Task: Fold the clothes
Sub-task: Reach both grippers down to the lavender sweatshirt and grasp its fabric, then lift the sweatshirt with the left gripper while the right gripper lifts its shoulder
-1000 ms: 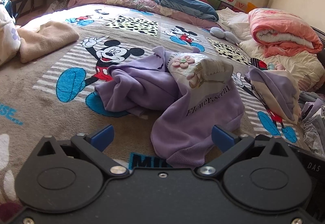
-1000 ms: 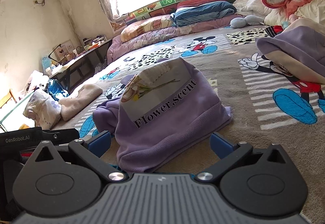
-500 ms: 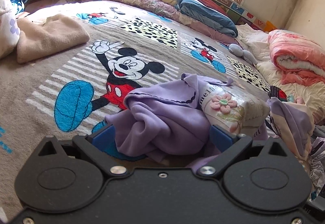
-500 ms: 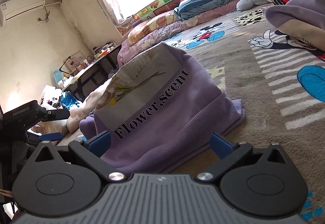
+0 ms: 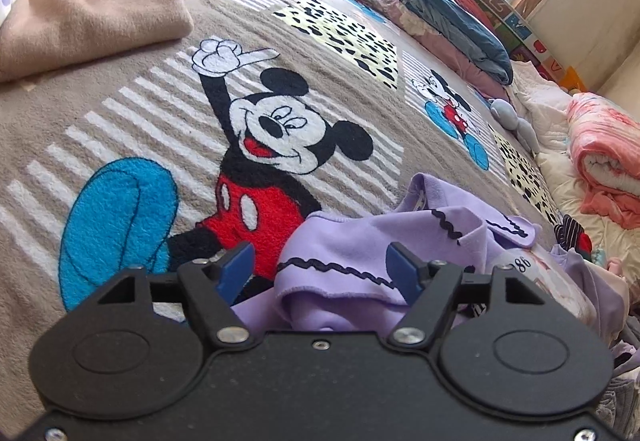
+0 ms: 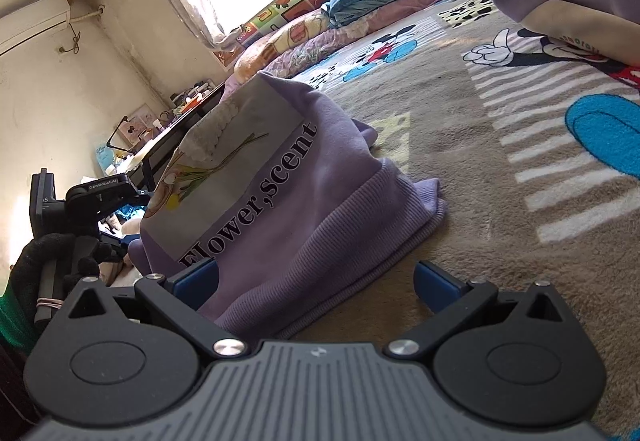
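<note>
Two grippers are in our hands, both low over the brown plush cartoon-mouse blanket (image 5: 132, 113) that covers the bed. Our left gripper (image 5: 320, 269) has its blue fingers spread, with a bunched fold of the lilac sweatshirt (image 5: 360, 241) (black wavy trim along its edges) lying between them, not pinched. Our right gripper (image 6: 316, 283) is likewise spread wide; its left blue finger (image 6: 198, 277) touches the ribbed hem of the same lilac sweatshirt (image 6: 304, 201), whose printed panel reads "Flower,scent", while the other finger sits over bare blanket. From the right wrist view we see our black-gloved left hand (image 6: 44, 265) holding the other tool beside the garment. A folded beige fleece (image 5: 88, 13) lies well apart, further up the bed.
</note>
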The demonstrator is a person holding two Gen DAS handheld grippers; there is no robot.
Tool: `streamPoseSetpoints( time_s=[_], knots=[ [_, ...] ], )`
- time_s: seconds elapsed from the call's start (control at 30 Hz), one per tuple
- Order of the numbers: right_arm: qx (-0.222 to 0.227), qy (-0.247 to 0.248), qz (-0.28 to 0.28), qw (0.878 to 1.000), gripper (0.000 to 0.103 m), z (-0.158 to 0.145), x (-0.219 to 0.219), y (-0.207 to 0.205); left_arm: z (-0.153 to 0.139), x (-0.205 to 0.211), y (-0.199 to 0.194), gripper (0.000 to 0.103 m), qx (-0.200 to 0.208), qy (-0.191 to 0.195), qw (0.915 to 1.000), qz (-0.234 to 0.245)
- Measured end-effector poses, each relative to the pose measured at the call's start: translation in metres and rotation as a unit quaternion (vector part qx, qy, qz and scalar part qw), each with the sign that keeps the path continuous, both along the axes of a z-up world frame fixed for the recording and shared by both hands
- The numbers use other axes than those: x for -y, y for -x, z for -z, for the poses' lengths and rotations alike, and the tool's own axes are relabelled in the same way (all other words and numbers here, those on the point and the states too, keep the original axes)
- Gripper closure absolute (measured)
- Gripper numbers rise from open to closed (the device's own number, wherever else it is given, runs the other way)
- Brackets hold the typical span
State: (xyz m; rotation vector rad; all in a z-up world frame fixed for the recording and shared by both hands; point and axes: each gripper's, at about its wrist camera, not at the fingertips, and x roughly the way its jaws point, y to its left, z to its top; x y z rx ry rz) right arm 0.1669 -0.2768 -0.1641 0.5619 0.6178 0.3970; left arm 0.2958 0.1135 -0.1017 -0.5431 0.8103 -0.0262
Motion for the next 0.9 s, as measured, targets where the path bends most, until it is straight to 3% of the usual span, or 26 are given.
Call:
streamPoseSetpoints(
  time_s=[0.07,0.13,0.2,0.23,0.27,0.37,0.43,0.5,0.57,0.7,0.9],
  knots=[
    [-0.004,-0.003,-0.002,1.0,0.0,0.002,0.0,-0.001,0.007,-0.004,-0.011,0.037,-0.012,0.014,0.9998,-0.001],
    [-0.004,-0.003,-0.004,1.0,0.0,0.003,-0.001,-0.002,0.007,-0.002,-0.014,0.062,-0.014,0.015,0.9998,0.006],
    [-0.004,-0.002,-0.007,1.0,0.0,0.003,-0.003,-0.001,0.004,0.004,-0.014,0.07,-0.011,0.011,0.9997,0.016],
    [-0.004,-0.002,-0.009,1.0,0.0,0.003,-0.003,-0.001,0.003,0.007,-0.013,0.082,-0.009,0.009,0.9997,0.022],
    [-0.004,-0.001,-0.011,1.0,0.0,0.002,-0.004,-0.001,0.0,0.01,-0.012,0.087,-0.005,0.002,0.9996,0.028],
    [-0.001,0.001,-0.011,1.0,0.0,0.001,-0.004,0.0,-0.023,0.035,-0.001,0.094,0.038,-0.07,0.9949,0.062],
    [0.002,0.0,-0.01,1.0,0.0,0.0,-0.004,0.001,-0.042,0.061,0.013,0.095,0.081,-0.125,0.9836,0.102],
    [0.007,-0.004,-0.008,1.0,0.0,-0.002,-0.001,0.003,-0.06,0.09,0.032,0.095,0.124,-0.171,0.9657,0.152],
    [0.014,-0.012,-0.005,1.0,0.0,-0.004,0.003,0.005,-0.072,0.118,0.053,0.096,0.164,-0.21,0.9421,0.203],
    [0.041,-0.03,0.015,0.999,0.0,-0.014,0.018,0.014,-0.077,0.176,0.112,0.096,0.223,-0.288,0.8732,0.324],
    [0.089,-0.051,0.053,0.993,0.0,-0.034,0.044,0.038,-0.056,0.206,0.191,0.096,0.246,-0.338,0.8013,0.428]
  ],
)
